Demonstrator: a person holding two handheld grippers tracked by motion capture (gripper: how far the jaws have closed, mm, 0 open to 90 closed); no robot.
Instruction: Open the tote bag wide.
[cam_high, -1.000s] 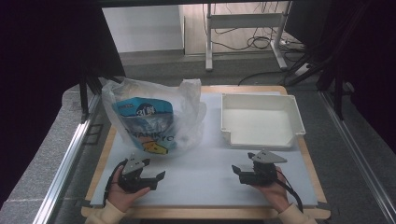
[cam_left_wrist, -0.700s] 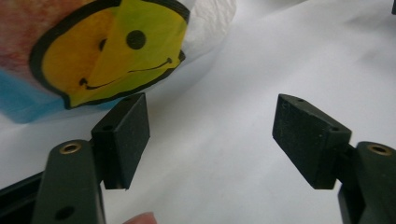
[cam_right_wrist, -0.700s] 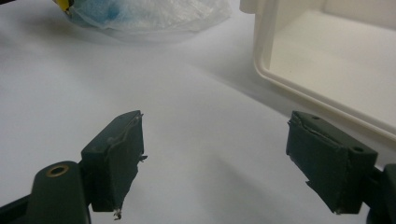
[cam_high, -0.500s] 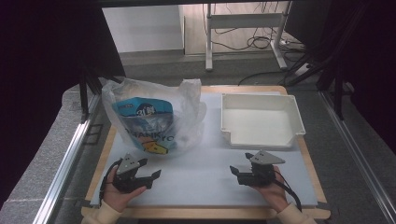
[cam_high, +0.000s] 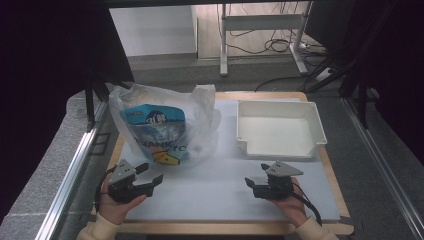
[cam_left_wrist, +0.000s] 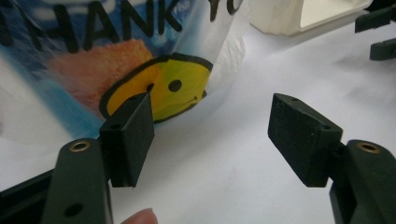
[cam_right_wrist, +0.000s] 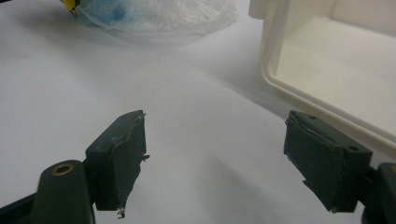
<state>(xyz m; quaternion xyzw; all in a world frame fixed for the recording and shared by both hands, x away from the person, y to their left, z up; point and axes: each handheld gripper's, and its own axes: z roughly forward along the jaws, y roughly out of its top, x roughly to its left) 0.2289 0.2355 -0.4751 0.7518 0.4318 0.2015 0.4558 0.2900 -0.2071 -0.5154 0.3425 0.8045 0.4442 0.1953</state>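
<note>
Jaws of left gripper (cam_high: 151, 178): wide, nothing between them, having just closed a little; aimed at plastic bag (cam_high: 165, 125), just beyond on the left of the white mat (cam_high: 215, 185). Jaws of right gripper (cam_high: 251, 184): wide, empty, near right. Risk: thin film may slip or tear if pinched shallowly, and the bag could tip. Bag contents: blue printed packet (cam_high: 152, 132), visible through film. White tray (cam_high: 280, 127), far right: nothing inside.
</note>
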